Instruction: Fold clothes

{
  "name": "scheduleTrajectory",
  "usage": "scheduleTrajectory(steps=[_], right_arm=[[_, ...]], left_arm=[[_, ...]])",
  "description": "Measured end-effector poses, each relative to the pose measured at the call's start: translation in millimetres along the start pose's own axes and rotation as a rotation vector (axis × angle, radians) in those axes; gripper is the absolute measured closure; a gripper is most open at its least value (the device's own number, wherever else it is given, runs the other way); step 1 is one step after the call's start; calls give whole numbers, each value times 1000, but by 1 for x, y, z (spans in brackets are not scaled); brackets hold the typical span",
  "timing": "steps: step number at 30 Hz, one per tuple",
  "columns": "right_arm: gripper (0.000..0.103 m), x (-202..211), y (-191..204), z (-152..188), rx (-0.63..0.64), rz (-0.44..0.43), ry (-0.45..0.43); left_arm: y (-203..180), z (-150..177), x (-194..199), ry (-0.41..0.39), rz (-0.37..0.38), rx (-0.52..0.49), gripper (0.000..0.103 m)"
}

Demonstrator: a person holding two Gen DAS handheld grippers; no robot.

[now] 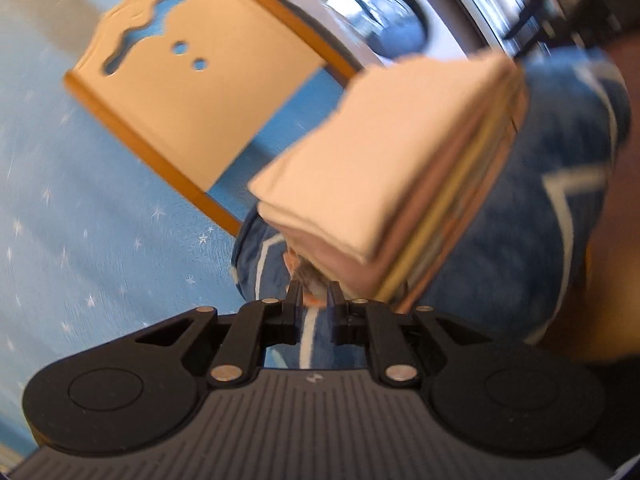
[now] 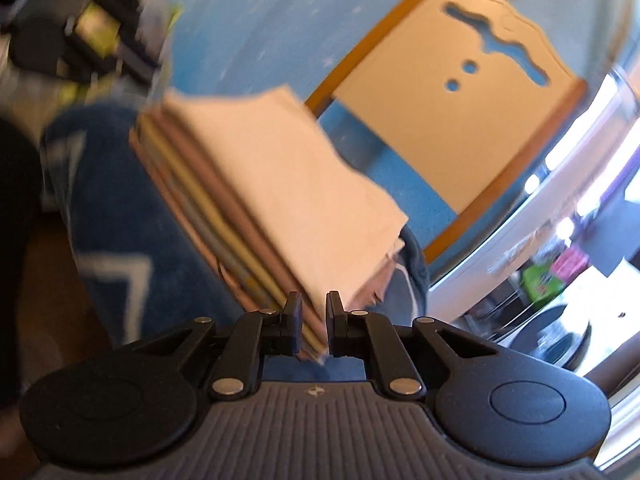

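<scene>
A stack of folded clothes [image 1: 380, 152] fills the middle of the left wrist view, pale peach on top with pink, yellow and orange layers along its side. My left gripper [image 1: 314, 298] is shut on the stack's near lower corner, where a grey and orange bit shows between the fingers. In the right wrist view the same stack [image 2: 272, 168] slopes down to my right gripper [image 2: 314, 312], which is shut on its near corner. A blue garment with white stripes [image 1: 540, 220] [image 2: 132, 208] lies under the stack. Both views are blurred.
A wooden chair with a wavy cut-out in its backrest [image 1: 192, 100] [image 2: 460, 120] stands behind the stack. Around it is a blue surface with white stars [image 1: 60, 200]. A white washing machine with a round door [image 1: 392, 20] sits at the back.
</scene>
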State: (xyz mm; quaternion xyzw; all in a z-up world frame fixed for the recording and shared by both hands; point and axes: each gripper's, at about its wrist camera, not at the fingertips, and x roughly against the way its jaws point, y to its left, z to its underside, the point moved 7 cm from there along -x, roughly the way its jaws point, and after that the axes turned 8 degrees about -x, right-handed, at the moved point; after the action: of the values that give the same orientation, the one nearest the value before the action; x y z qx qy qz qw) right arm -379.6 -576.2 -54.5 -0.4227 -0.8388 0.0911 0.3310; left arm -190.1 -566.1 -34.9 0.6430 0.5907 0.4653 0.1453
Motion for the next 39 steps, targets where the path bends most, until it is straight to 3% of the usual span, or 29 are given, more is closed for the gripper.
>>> scheduleTrajectory(steps=[4, 7, 12, 14, 15, 18, 20, 25, 28, 34, 39], right_arm=[[93, 1, -2, -28, -163, -55, -61], [93, -12, -3, -42, -269, -96, -66], [84, -44, 0, -35, -376, -141, 45], [80, -40, -5, -35, -432, -146, 34], [78, -33, -9, -36, -457, -144, 17], [57, -11, -21, -37, -523, -123, -28], [32, 1, -29, -32, -600, -105, -30], [1, 26, -32, -13, -735, -79, 20], [1, 35, -27, -4, -781, -56, 73], [0, 46, -8, 8, -823, -47, 171], [0, 57, 6, 5, -846, -69, 200]], left_arm=[[12, -23, 4, -62, 37, 151, 92], [11, -33, -5, -62, 102, 227, 91], [-1, -27, -19, -8, 125, 245, 91], [-1, -25, -17, -4, 119, 261, 89], [2, -23, -14, -1, 113, 284, 86], [12, -18, -4, 26, 104, 386, 76], [14, -14, 2, 55, 116, 486, 67], [13, -9, 21, 88, 134, 693, 14], [10, -10, 33, 92, 128, 739, 1], [8, -7, 52, 144, 87, 794, 1], [3, -5, 68, 147, 100, 826, 1]])
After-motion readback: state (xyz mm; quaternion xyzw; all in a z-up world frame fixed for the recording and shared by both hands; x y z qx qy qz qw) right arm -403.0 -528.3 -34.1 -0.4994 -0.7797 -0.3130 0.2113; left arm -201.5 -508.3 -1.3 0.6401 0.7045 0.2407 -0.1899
